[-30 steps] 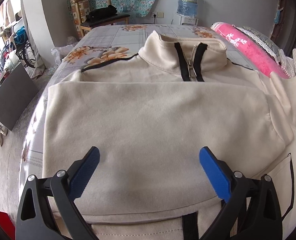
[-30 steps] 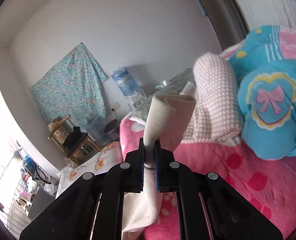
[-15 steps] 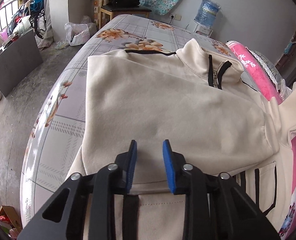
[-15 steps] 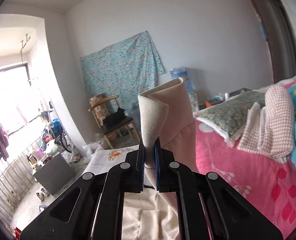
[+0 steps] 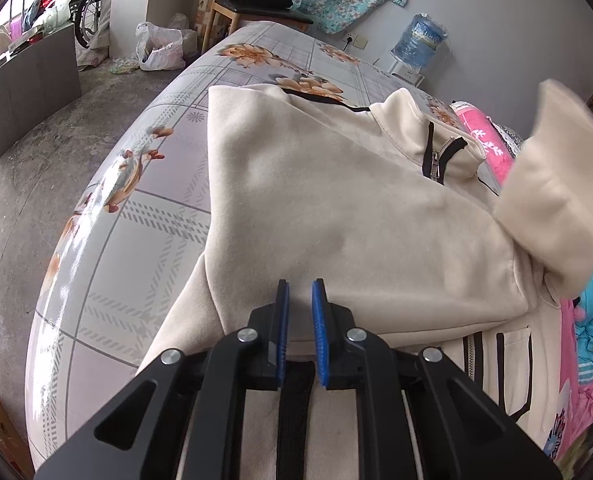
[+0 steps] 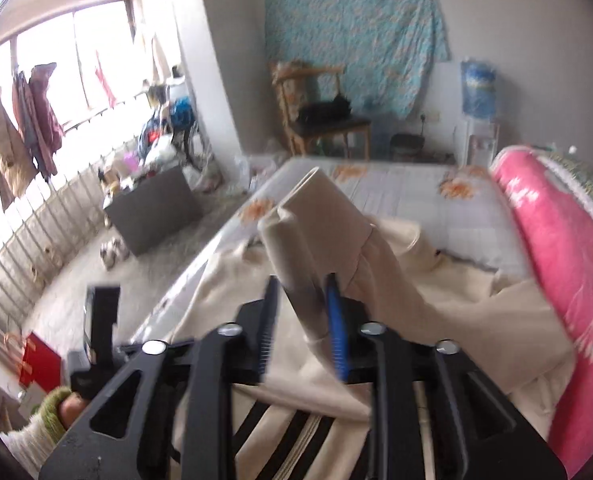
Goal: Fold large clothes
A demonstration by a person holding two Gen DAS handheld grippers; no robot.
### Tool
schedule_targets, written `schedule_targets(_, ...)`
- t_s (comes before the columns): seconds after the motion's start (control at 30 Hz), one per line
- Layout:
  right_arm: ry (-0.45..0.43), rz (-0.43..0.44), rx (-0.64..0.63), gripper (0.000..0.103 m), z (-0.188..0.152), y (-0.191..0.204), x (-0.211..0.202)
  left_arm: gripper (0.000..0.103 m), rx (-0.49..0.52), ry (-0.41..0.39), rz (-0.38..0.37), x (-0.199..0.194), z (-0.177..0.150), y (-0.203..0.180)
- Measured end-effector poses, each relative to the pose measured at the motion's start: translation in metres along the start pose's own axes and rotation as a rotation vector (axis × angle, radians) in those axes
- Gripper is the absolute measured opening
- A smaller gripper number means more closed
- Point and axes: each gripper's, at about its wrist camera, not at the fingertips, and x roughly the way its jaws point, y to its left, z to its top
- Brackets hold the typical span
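- My cream jacket (image 5: 336, 208) lies flat on the bed (image 5: 144, 216), collar toward the pink blanket (image 6: 556, 248).
- My left hand-held gripper (image 5: 299, 312) has just been closing, nearly pressed together, empty, above the jacket's near edge.
- My right hand-held gripper (image 6: 301, 300) has just been opening; the sleeve cuff (image 6: 316, 236) stands loose between its spread jaws.

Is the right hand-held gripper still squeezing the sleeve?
Cannot tell. In the blurred right wrist view, the right hand-held gripper has just been opening; the sleeve sits between its jaws, near one pad.
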Motion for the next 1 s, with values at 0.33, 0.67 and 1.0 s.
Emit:
schedule_targets(0.33, 0.160, 0.033, 0.101, 0.067, -0.054, -0.021, 0.009, 0.011, 0.025, -0.037, -0.128, -0.027, 0.009, -0.008)
schedule_targets(0.67, 0.130, -0.151, 0.342, 0.042, -0.085, -0.124, -0.017, 0.012, -0.080, 0.187, -0.288, 0.054, 0.024, -0.047)
schedule_targets(1.0, 0.095, -0.161, 0.406, 0.040, -0.099, -0.149, -0.029, 0.000, 0.060, 0.023, -0.161, 0.023, 0.030, -0.071)
